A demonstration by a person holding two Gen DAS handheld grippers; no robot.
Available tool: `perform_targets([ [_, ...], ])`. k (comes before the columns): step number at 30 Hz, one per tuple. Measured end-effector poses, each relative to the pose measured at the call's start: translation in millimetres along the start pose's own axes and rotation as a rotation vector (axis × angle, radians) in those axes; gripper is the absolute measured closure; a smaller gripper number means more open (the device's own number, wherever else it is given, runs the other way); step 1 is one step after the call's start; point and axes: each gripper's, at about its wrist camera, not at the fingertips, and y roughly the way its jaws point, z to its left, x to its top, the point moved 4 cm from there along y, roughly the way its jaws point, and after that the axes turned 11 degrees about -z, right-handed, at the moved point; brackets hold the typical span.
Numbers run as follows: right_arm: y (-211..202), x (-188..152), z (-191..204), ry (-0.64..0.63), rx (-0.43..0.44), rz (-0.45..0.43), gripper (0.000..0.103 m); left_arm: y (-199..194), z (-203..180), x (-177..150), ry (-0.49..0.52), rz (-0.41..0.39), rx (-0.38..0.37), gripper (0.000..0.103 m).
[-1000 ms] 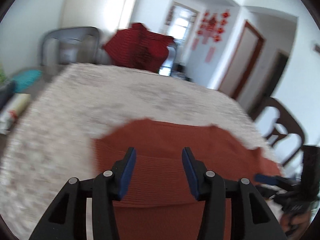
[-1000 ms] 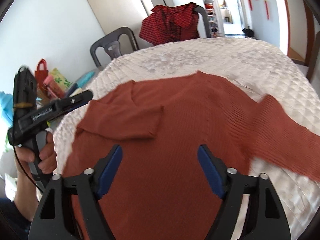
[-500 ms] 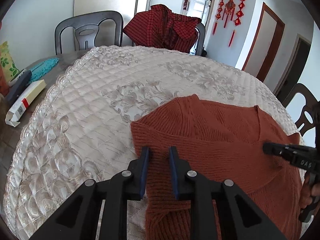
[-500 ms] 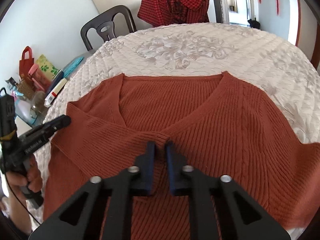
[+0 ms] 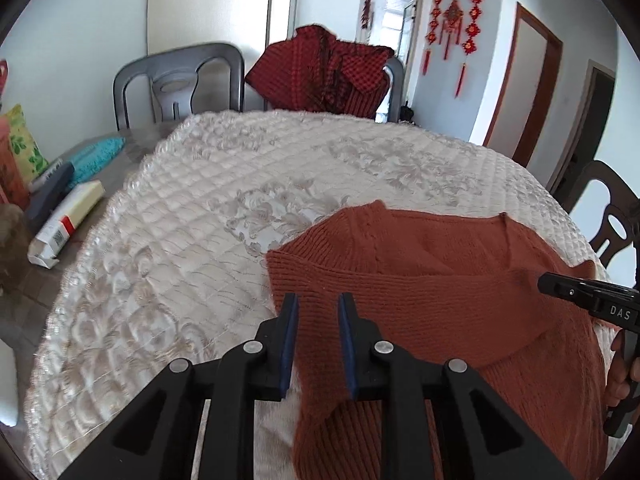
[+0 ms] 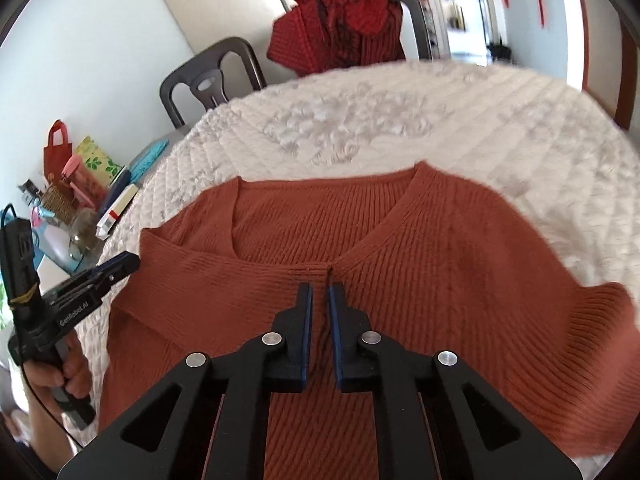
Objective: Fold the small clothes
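Bright room with white walls, red hanging ornaments point(image 5: 454, 20) and three chairs around one round surface point(image 5: 200, 216) under a quilted cream cover. One rust knit sweater point(image 6: 400, 240) spread flat on the near part of the cover, one sleeve folded across the chest. One red checked garment point(image 5: 324, 76) draped over the far chair. Two tools: left tool point(image 5: 318, 316) clenched on the folded sleeve's fabric, right tool point(image 6: 319, 304) clenched on the sweater's neckline point. Bags and boxes cluttered at the left edge.
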Motion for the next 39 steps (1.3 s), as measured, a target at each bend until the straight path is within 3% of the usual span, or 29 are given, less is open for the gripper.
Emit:
perform_targets([
  [3, -8, -10, 12, -0.045, 0.024, 0.004, 0.095, -8, -9, -5, 0.019, -0.002, -0.013, 0.081],
  [6, 5, -29, 12, -0.104, -0.013, 0.070, 0.095, 1, -15, -19, 0.032, 0.048, -0.019, 0.081],
  [20, -19, -28, 14, -0.101, -0.004, 0.011, 0.095, -12, -10, -24, -0.027, 0.051, -0.054, 0.080],
  [25, -3, -40, 7, -0.087, -0.009, 0.076, 0.095, -4, -6, -32, -0.034, 0.078, -0.055, 0.080],
  [34, -45, -46, -10, -0.032, -0.020, 0.020, 0.094, -34, -1, -34, -0.073, 0.061, -0.078, 0.080],
  [38, -66, -49, -17, -0.012, -0.031, -0.019, 0.073, -48, -7, -40, -0.072, 0.058, -0.086, 0.071],
  [39, -70, -50, -19, -0.008, -0.039, -0.025, 0.072, -51, -10, -41, -0.065, 0.055, -0.087, 0.071],
])
